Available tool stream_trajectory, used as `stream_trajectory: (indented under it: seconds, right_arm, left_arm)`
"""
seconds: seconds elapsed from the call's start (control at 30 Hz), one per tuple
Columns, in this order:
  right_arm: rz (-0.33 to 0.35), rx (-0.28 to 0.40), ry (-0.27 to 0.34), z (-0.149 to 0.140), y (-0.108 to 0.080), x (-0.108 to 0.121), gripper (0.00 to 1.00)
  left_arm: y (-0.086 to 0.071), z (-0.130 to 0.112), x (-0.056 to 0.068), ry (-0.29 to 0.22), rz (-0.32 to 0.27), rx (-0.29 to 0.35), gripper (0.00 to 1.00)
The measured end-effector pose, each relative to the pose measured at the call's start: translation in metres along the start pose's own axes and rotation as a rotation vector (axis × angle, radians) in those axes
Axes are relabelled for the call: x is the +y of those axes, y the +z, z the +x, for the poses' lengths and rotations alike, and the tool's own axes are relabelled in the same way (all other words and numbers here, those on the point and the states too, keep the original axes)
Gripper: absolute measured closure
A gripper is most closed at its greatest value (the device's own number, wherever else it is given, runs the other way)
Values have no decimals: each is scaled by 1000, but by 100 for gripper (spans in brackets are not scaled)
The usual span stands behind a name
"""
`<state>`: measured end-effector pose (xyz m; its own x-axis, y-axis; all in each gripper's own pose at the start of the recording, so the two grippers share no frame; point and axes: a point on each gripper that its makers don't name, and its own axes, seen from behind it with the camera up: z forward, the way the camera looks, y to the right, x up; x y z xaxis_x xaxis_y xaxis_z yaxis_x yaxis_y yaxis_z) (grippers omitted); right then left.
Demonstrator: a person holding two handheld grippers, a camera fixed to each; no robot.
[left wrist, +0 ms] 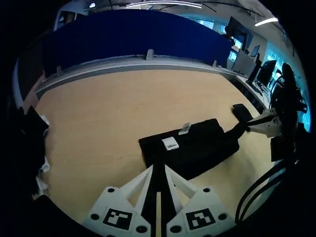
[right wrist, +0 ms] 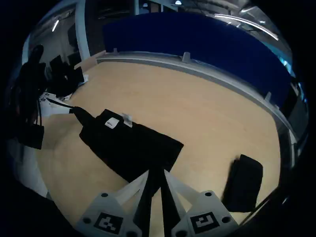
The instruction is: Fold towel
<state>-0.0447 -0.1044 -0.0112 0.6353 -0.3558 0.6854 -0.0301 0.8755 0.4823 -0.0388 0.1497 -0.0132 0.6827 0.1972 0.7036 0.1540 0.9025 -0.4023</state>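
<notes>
So at this point you had the towel (left wrist: 197, 146) stretched out on the table (left wrist: 98, 106), with its long axis running straight from one gripper to the other. Your left gripper (left wrist: 160, 170) was clenched on the end right at its own fingertips. The right gripper (right wrist: 157, 173) was pinched down on the opposite end, and that corner was pulled into a little peak. Neither hand was nearer, since each had its own end dead ahead. My guess is the fold turned on carrying one end along that axis over to the other
</notes>
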Motion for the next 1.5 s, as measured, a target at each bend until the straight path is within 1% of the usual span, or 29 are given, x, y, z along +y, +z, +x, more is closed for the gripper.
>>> stream_trajectory:
  seconds: [0.2,0.43,0.6,0.77,0.9,1.03,1.1,1.17,1.23,1.5]
  right_arm:
    - [10,-29,28,-7,18,5,88]
    - [8,-61,40,-11,35,11,88]
    - [-4,-72,44,-13,44,14,88]
    - [-17,-71,55,-13,51,17,86]
    - [-33,-75,57,-14,57,21,85]
    - [-46,-74,53,-11,61,25,84]
    - [-55,-72,50,-10,63,27,82]
    - [-67,-70,46,-9,65,30,81]
    - [-80,-69,40,-8,67,32,76]
    - [-122,-57,25,-3,72,42,49]
  left_arm:
    - [18,-7,-5,-5,0,-26,95]
    - [39,-12,-11,6,6,-56,95]
    - [48,-15,-14,-3,10,-70,95]
    - [53,-15,-18,-15,16,-74,94]
    - [57,-18,-23,-8,32,-83,91]
    - [61,-18,-29,8,56,-89,83]
    - [61,-18,-30,14,63,-89,76]
    - [62,-16,-32,16,67,-87,75]
    - [62,-14,-33,15,70,-84,73]
    - [66,-4,-41,-1,91,-69,55]
